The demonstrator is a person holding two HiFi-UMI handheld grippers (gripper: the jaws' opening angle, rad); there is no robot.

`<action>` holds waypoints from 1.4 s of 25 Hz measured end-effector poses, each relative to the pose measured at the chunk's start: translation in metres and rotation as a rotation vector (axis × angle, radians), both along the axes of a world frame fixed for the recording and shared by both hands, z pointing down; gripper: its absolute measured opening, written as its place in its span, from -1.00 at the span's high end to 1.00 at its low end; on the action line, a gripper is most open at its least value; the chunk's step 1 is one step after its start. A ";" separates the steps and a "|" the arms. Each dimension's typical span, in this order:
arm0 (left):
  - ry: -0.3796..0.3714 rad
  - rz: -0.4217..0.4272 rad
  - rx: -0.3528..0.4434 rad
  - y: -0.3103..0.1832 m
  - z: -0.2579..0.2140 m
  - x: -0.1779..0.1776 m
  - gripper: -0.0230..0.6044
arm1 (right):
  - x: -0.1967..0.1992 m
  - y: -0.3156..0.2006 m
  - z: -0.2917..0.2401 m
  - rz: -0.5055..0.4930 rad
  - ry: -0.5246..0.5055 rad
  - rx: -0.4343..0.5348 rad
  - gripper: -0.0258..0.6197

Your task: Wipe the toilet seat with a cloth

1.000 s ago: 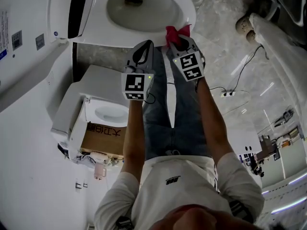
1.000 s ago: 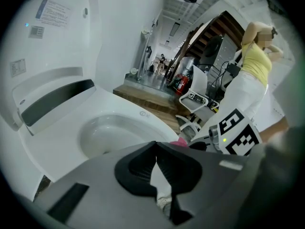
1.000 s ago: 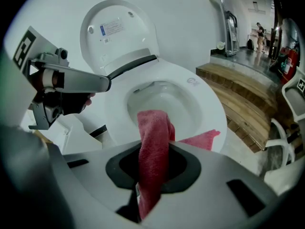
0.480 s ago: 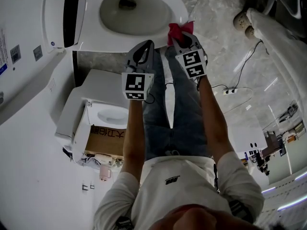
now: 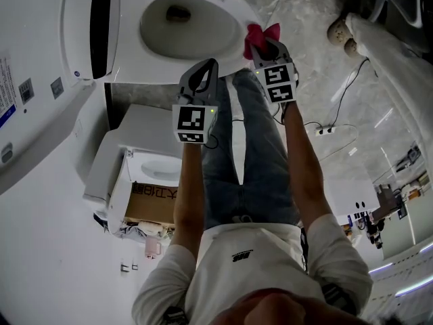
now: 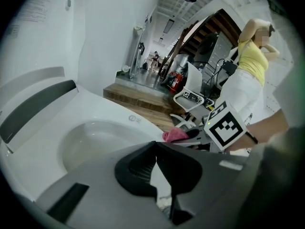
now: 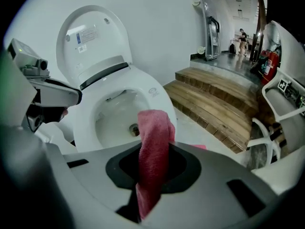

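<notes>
Since a second ago, the right gripper (image 5: pixel 265 46) has slid outward along the rim of the white oval toilet seat (image 5: pixel 233 20), carrying the pink terry cloth (image 5: pixel 260 34) toward the seat's front edge, while the left gripper (image 5: pixel 201 80) stays in much the same spot beside it. Seen from the head view, the cloth sits at the seat's outer edge, on the side nearest the grey marbled floor (image 5: pixel 304 19); whether it presses on the seat cannot be told. The right gripper view shows the two dark jaws clamped on the cloth (image 7: pixel 153 151), which stands up between them as a folded strip and trails down below them, with the toilet seat (image 7: pixel 159 101) and the raised white lid (image 7: pixel 93 35) behind it and pale wooden steps (image 7: pixel 224 104) to one side. The left gripper view shows the left gripper (image 6: pixel 155 162) with its jaw tips drawn together and nothing held, hovering just short of the seat (image 6: pixel 112 116); the right gripper (image 6: pixel 193 133) and the cloth (image 6: pixel 175 135) appear beyond it, close to the rim. Below the arms, the person's blue jeans (image 5: pixel 243 161) run down the frame, and a second white fixture (image 5: pixel 145 158) rests in a brown cardboard box (image 5: pixel 152 205) by the wall.
</notes>
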State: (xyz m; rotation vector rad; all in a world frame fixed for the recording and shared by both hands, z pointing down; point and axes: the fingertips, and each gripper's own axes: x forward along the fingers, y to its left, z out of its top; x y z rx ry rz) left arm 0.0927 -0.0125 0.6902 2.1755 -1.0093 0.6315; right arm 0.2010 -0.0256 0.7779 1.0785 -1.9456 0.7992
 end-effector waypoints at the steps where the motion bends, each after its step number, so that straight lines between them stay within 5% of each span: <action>1: 0.001 0.000 0.000 -0.002 0.000 0.000 0.89 | 0.002 -0.005 0.000 0.003 0.006 0.003 0.76; 35: 0.054 -0.057 0.007 -0.092 -0.005 -0.071 0.89 | -0.063 -0.141 -0.002 -0.006 0.107 0.104 0.76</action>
